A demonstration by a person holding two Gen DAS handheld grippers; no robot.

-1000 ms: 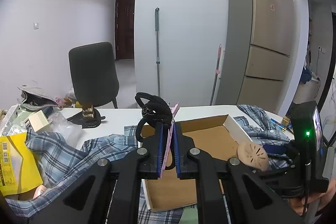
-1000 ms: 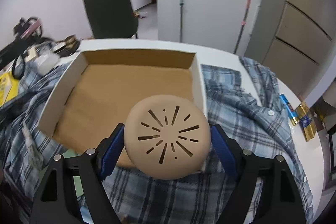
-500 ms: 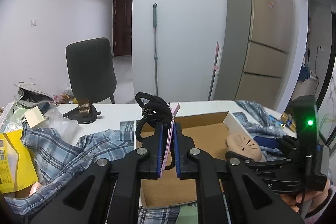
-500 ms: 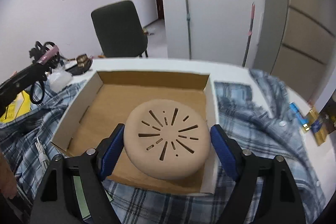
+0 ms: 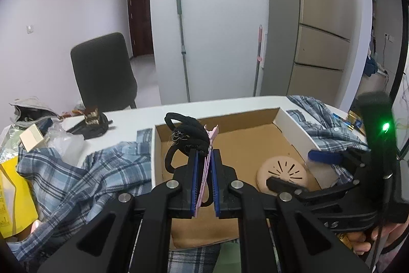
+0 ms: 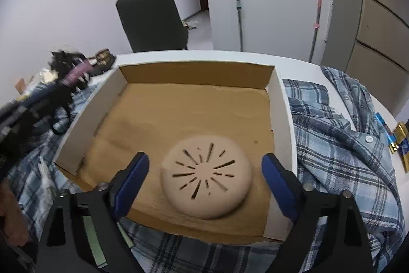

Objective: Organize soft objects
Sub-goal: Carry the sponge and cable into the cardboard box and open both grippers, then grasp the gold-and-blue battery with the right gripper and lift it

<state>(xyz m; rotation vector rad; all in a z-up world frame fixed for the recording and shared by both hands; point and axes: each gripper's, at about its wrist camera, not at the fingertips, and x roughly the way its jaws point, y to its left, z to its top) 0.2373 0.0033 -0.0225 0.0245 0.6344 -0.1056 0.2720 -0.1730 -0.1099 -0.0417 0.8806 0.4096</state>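
A beige slotted pad (image 6: 206, 175) lies in the cardboard box (image 6: 280, 119), near right corner; the right gripper (image 6: 204, 172) is opening around it, pads clear. The left gripper (image 5: 204, 181) pinches black hair ties on a pink card (image 5: 188, 137), not yet boxed.

Left wrist view faces fridge (image 5: 322, 24) over box (image 5: 291, 124); right wrist view looks down close; both share box
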